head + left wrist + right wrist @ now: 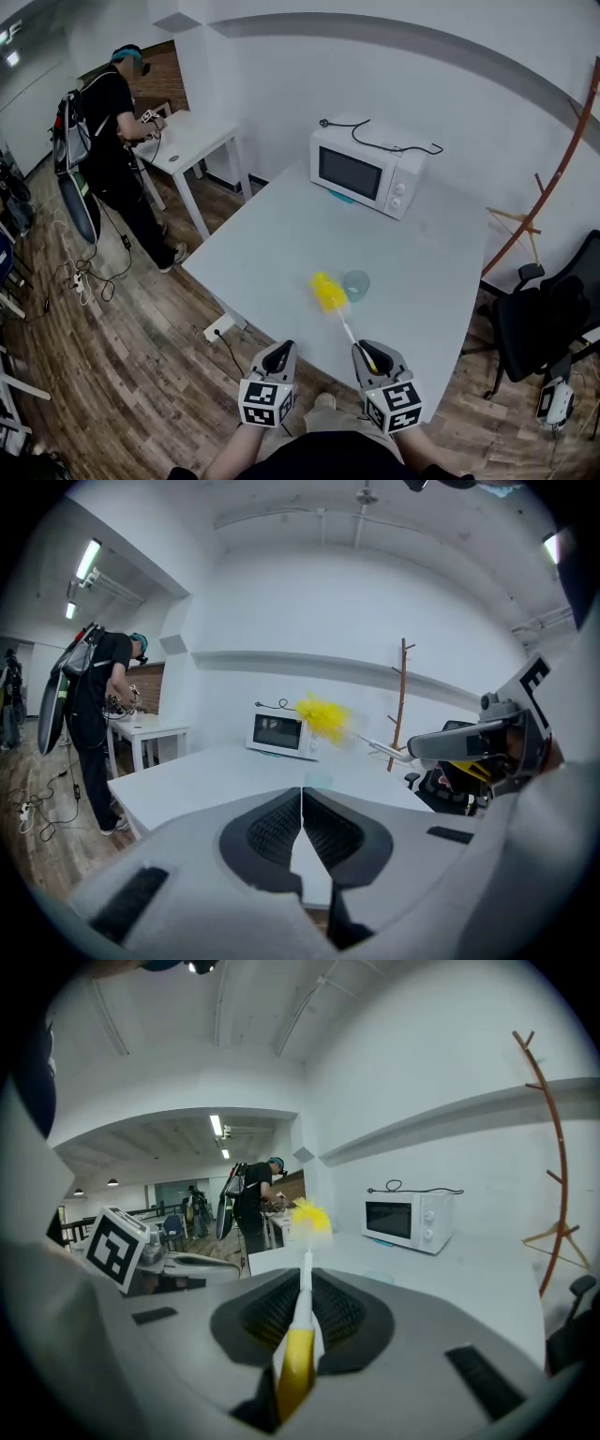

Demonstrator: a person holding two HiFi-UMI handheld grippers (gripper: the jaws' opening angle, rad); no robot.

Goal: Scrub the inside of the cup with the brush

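Observation:
A small translucent blue-green cup (356, 284) stands upright on the white table (281, 234), near its front edge. My right gripper (368, 351) is shut on the brush's handle; the white shaft (305, 1288) runs out between its jaws. The fluffy yellow brush head (328, 292) hovers just left of the cup, outside it. In the left gripper view the brush head (323, 716) shows blurred above the faint cup (319, 780). My left gripper (279, 351) is shut and holds nothing, hanging off the table's front edge beside the right one.
A white microwave (366, 173) with a black cord on top sits at the table's far side. A person (117, 141) works at a second table far left. A black chair (553, 319) and a wooden rack (553, 178) stand to the right.

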